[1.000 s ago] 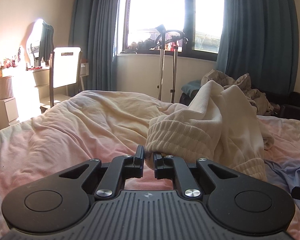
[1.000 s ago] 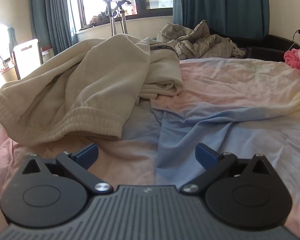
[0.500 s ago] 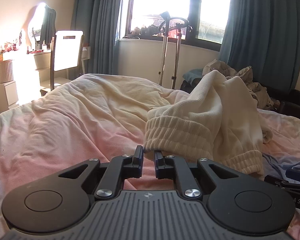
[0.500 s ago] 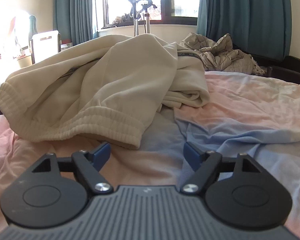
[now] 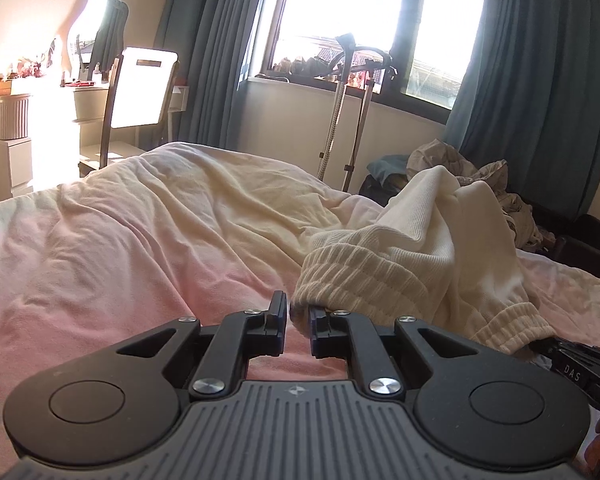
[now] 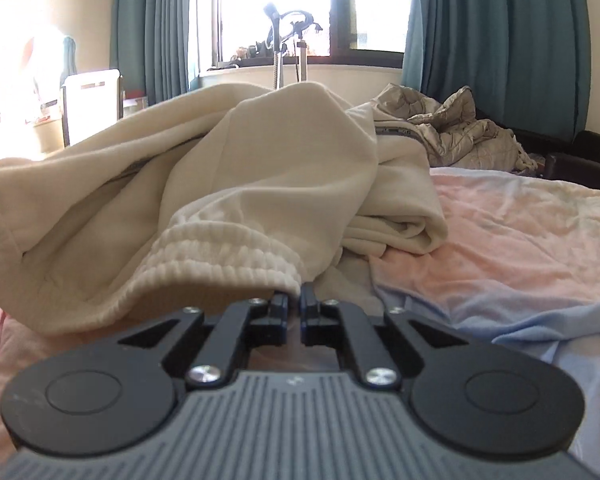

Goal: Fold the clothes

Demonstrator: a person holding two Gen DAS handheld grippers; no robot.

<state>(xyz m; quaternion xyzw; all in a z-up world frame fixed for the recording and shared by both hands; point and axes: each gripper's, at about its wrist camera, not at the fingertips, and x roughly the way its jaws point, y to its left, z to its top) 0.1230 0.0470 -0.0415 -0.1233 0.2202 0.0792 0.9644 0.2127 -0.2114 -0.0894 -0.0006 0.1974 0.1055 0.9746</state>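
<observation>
Cream sweatshirt point(image 6: 228, 184) lies crumpled on the pink-and-blue bed point(image 6: 520, 232) ahead of both hand-held grippers, teal curtains point(image 6: 500, 40) beyond; the left point(image 5: 298, 316) grips its ribbed hem, the right point(image 6: 294, 308), wide a second ago, now clenches the hem too

The letters "DAS" are printed in white on the black right gripper point(image 5: 576, 364), seen at near right

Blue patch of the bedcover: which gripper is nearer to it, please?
Right. The right gripper sits beside the blue patch; the left gripper lies farther off, over pink bedcover.
</observation>
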